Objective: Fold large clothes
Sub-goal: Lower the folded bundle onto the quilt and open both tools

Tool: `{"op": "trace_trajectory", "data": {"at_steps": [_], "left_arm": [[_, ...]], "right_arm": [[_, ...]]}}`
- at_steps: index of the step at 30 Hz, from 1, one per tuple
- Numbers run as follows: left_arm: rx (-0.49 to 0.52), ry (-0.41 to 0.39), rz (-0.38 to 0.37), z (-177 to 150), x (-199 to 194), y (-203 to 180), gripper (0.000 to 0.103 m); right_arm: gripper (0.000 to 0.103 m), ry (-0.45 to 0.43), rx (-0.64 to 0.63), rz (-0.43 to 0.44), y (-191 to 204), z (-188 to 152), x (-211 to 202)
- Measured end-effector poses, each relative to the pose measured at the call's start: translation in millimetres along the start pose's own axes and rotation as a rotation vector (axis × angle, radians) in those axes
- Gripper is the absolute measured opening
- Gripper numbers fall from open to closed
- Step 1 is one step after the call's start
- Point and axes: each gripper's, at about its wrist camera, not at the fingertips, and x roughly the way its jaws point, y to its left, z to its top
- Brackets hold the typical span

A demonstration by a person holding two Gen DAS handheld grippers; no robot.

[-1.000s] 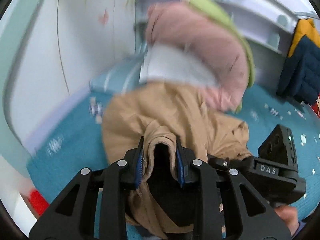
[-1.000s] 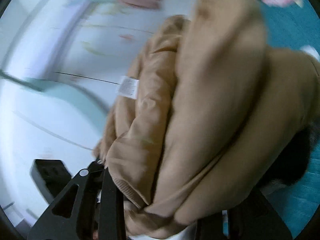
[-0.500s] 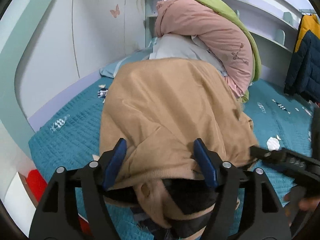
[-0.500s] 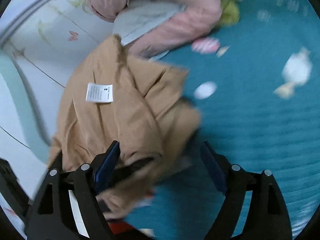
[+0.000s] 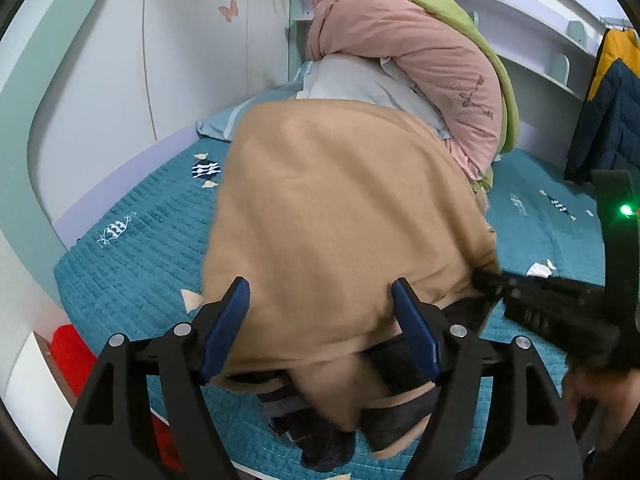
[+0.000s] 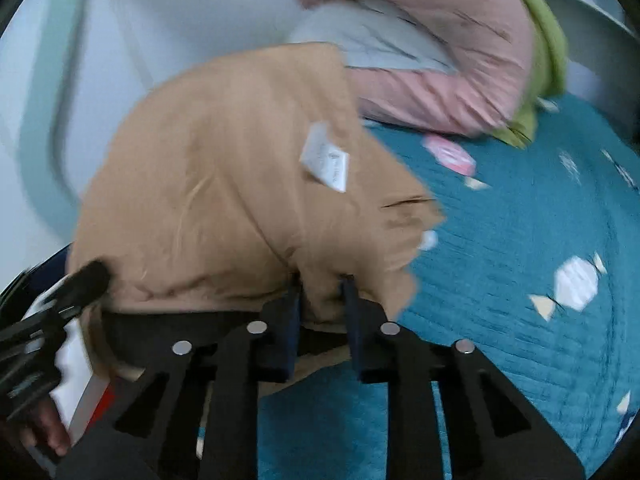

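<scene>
A: Left wrist view: our left gripper [image 5: 320,328] stands released, its blue pads wide apart on either side of the near hem of the tan garment [image 5: 340,208], gripping nothing. The garment lies in a mound on the teal quilted bedspread [image 5: 132,252], filling the middle of the view, with dark lining showing at 6 o'clock.

B: Right wrist view: our right gripper [image 6: 322,300] is clenched on a fold of the same tan garment [image 6: 224,184] at its near edge. A white care label [image 6: 326,158] sits at 12 o'clock from the jaws.

A: What could go wrong?

B: We judge that with only one corner pinched, a pull may drag the whole mound rather than lay a flat fold; the thick, soft cloth bunches easily. The pinch also looks shallow, so the fabric could slip free.

A: Materials?

B: The garment appears matte, heavy and fleece-like, with rounded drapes. The bedspread is ribbed and printed with pale candy shapes. At 1 o'clock in the left view a pink duvet [image 5: 432,64], rolled and puffy with a green edge, rests on a pale pillow [image 5: 360,80].
</scene>
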Motion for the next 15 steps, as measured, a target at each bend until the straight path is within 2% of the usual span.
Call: {"op": "trace_trajectory", "data": {"at_steps": [4,5,6,9,10,11,12,13,15], "left_arm": [[0.002,0.018,-0.001,-2,5,-1,0.076],[-0.002,0.011,-0.001,-2,2,-1,0.076],[-0.006,0.005,-0.002,-2,-1,-1,0.076],[-0.011,-0.005,0.002,-2,-9,1,0.076],[-0.015,-0.004,0.003,-2,-11,2,0.076],[-0.024,-0.002,0.003,-2,-13,3,0.076],[-0.036,0.001,0.004,-3,-15,5,0.077],[-0.046,0.007,0.01,-3,-18,7,0.079],[-0.052,0.005,0.017,-2,-27,8,0.08]], "right_arm": [[0.021,0.026,0.048,0.018,-12,0,9],[0.023,0.003,0.057,0.034,-12,1,2],[0.023,-0.031,0.069,0.058,-4,-1,-21],[0.024,-0.102,0.141,0.117,-8,-1,-42],[0.024,-0.079,0.137,0.111,-9,-1,-34],[0.027,-0.012,0.127,0.102,-11,0,-18],[0.031,0.038,0.139,0.12,-13,-4,-15],[0.032,0.079,0.174,0.148,-19,-5,-3],[0.032,0.063,0.188,0.157,-23,-4,-9]]}}
